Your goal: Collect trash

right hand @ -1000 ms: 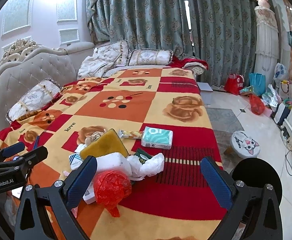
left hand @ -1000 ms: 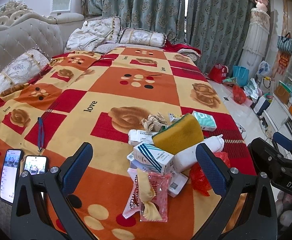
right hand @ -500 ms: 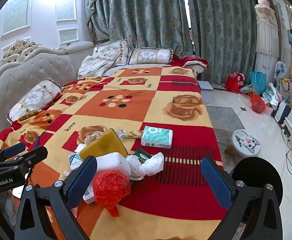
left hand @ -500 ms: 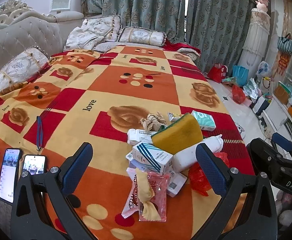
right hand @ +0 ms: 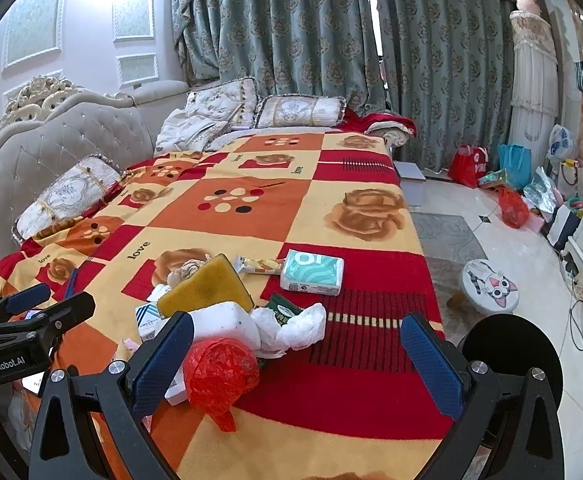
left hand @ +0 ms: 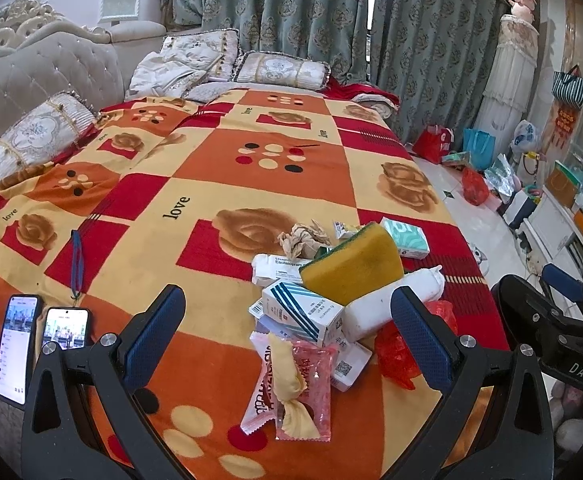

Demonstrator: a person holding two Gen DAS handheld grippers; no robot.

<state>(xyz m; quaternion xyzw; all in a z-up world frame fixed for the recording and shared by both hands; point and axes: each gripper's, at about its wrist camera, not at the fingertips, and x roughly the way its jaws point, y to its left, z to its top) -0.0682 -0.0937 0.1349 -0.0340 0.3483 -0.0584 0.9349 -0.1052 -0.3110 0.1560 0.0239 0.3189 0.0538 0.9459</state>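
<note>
A pile of trash lies on the patterned bedspread [left hand: 195,200]: a yellow sponge [left hand: 353,266], a striped carton [left hand: 301,312], a white roll [left hand: 391,304], a pink snack wrapper [left hand: 291,388], crumpled brown paper [left hand: 301,238], a teal tissue pack [left hand: 405,236] and a red plastic bag [left hand: 395,354]. My left gripper [left hand: 289,340] is open and empty, just short of the pile. My right gripper [right hand: 297,354] is open and empty, with the red bag [right hand: 219,376] by its left finger. The sponge [right hand: 205,286], tissue pack [right hand: 311,272] and white crumpled paper [right hand: 291,328] show there too.
Two lit phones [left hand: 39,340] lie at the bed's near left edge beside a blue strap [left hand: 76,260]. Pillows [left hand: 281,70] and a padded headboard [left hand: 39,68] are at the far left. A cat stool [right hand: 489,286], a black round bin [right hand: 511,364] and bags [right hand: 511,206] are on the floor.
Both grippers have barely shifted. The left wrist view has drifted slightly, so the pile sits a little lower. Nothing was picked up or let go.
</note>
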